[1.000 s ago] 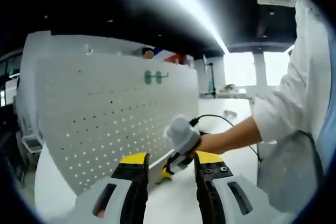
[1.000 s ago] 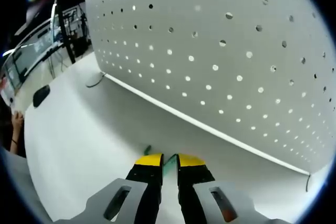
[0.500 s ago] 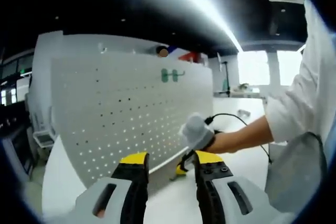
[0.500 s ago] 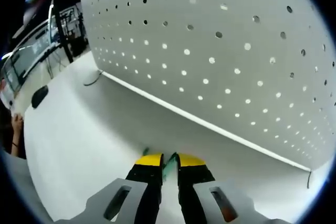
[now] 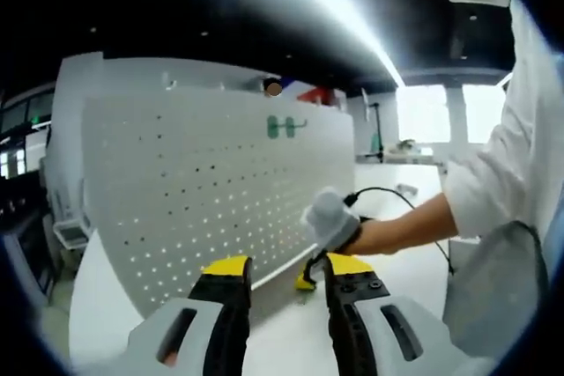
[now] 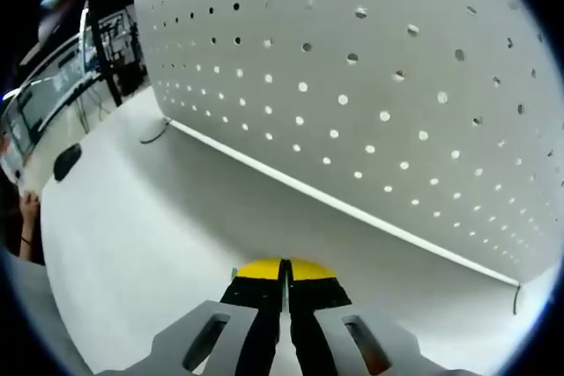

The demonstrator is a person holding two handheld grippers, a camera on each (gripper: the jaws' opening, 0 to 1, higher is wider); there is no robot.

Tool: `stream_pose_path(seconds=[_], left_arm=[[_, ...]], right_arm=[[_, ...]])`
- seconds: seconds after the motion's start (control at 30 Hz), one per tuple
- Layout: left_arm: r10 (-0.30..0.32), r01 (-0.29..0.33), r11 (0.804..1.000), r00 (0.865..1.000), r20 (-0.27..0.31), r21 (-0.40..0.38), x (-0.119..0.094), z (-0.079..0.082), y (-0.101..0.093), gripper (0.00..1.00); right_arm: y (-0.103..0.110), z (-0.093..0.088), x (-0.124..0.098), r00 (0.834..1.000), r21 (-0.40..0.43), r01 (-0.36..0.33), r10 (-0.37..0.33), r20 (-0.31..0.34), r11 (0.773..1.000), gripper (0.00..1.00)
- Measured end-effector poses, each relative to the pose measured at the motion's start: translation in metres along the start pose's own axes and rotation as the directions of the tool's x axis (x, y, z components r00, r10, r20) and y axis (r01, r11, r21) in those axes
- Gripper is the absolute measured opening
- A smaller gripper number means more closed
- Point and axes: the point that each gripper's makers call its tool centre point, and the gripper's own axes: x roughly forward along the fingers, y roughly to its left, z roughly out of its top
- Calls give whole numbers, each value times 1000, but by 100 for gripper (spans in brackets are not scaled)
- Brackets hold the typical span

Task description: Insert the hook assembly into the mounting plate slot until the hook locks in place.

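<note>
While the left gripper [image 5: 286,269] hangs with its jaws apart and nothing between them, the perforated mounting plate [image 5: 194,191] stands upright on the tabletop [image 5: 282,345], ahead of those jaws and reaching well to their left. One green hook assembly [image 5: 284,127] sits high on the plate, above and ahead of the jaws, and appears already seated in the holes. Just ahead of the right-hand jaw, the right gripper [image 5: 307,281] points its yellow tips down toward the foot of the plate; a white sleeve [image 5: 493,182] lies beyond it to the right. In the right gripper view the jaws are pressed together, tip against tip, low over the tabletop, with the bottom edge of the plate running ahead of them from left to right. No green part can be made out between the tips, so it cannot be confirmed whether a hook is pinched there. A thin cable [image 6: 157,136] and a dark rounded object [image 6: 68,159] lie well to the left of the jaws. Judged by its appearance, the hook is small, light, stiff and smooth, so it may twist or slip in a flat pinch. Grip it on the flat back section and leave the pegs free to enter the holes. The plate is probably thin sheet and may rock when pushed; brace it with the free gripper.
</note>
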Motion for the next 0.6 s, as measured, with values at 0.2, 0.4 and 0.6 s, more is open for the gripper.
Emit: stream_pose_path(seconds=[0.2, 0.4, 0.6], left_arm=[[-9, 9, 1000, 1000, -4, 3, 1, 0, -3, 33], [-15, 15, 1000, 1000, -8, 4, 3, -1, -4, 32], [-26, 26, 1000, 1000, -13, -1, 5, -2, -7, 32]], right_arm=[[-1, -2, -2, 1000, 9, -3, 3, 5, 1000, 0], [0, 3, -10, 999, 41, -20, 19, 44, 999, 0], [-1, 9, -21, 995, 59, -38, 32, 100, 998, 0]])
